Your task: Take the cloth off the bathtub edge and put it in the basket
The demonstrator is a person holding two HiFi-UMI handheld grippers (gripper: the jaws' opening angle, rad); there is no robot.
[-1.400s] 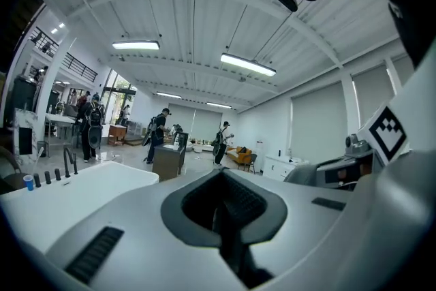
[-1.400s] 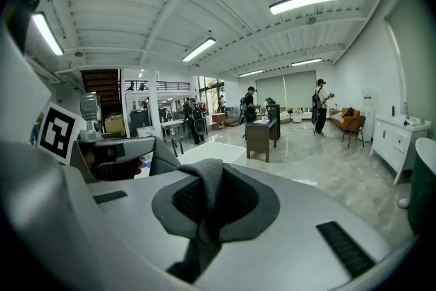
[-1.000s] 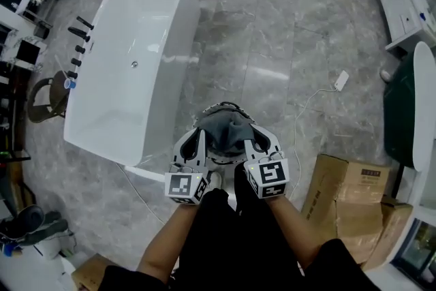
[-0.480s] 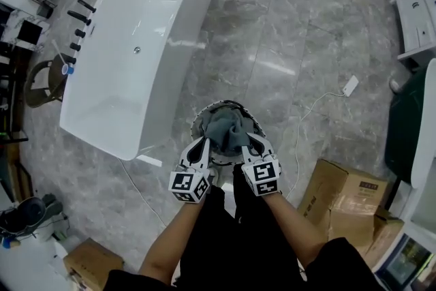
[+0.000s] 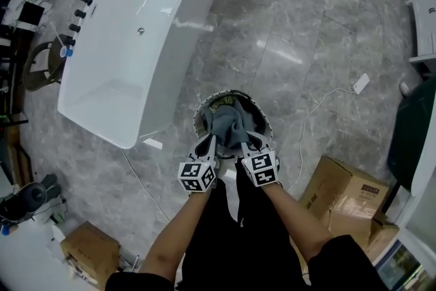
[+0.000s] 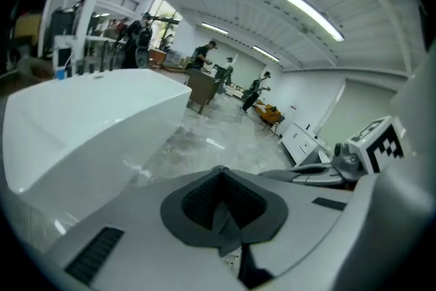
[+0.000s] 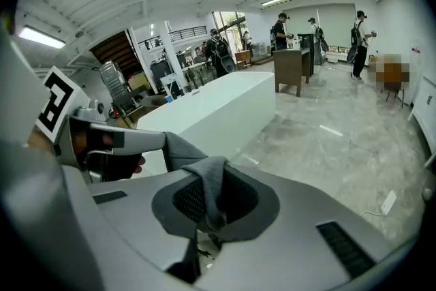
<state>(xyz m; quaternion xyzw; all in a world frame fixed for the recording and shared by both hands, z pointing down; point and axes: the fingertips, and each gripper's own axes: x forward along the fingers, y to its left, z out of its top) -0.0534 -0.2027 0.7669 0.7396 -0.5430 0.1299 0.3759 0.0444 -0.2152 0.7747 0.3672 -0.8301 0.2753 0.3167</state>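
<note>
Both grippers have drawn closer together since a second ago, the cloth bunches narrower between them, and more of the basket rim shows. The bathtub sits further up and left in the head view.

Grey marble floor (image 5: 293,24) fills the scene. White rectangular bathtub (image 5: 129,44) stands at upper left, with a row of black tap fittings (image 5: 78,0) on its far long edge; nothing lies on its rim. A cardboard box (image 5: 344,191) sits at lower right, a smaller box (image 5: 88,252) at lower left. A white cable (image 5: 310,112) runs across the floor to a white plug block (image 5: 361,84).

The round basket (image 5: 231,94) stands on the floor just beside the tub's near corner, right in front of the person. The grey cloth (image 5: 228,125) hangs bunched over the basket opening, off the tub entirely; cannot tell if it touches the basket bottom.

Left gripper (image 5: 212,141) has its jaws together, pinching a small fold of the cloth. Right gripper (image 5: 243,141) also has its jaws together, clamped on a thicker fold that stretches across to the left gripper. The two grippers are side by side at the basket's near rim.
</note>
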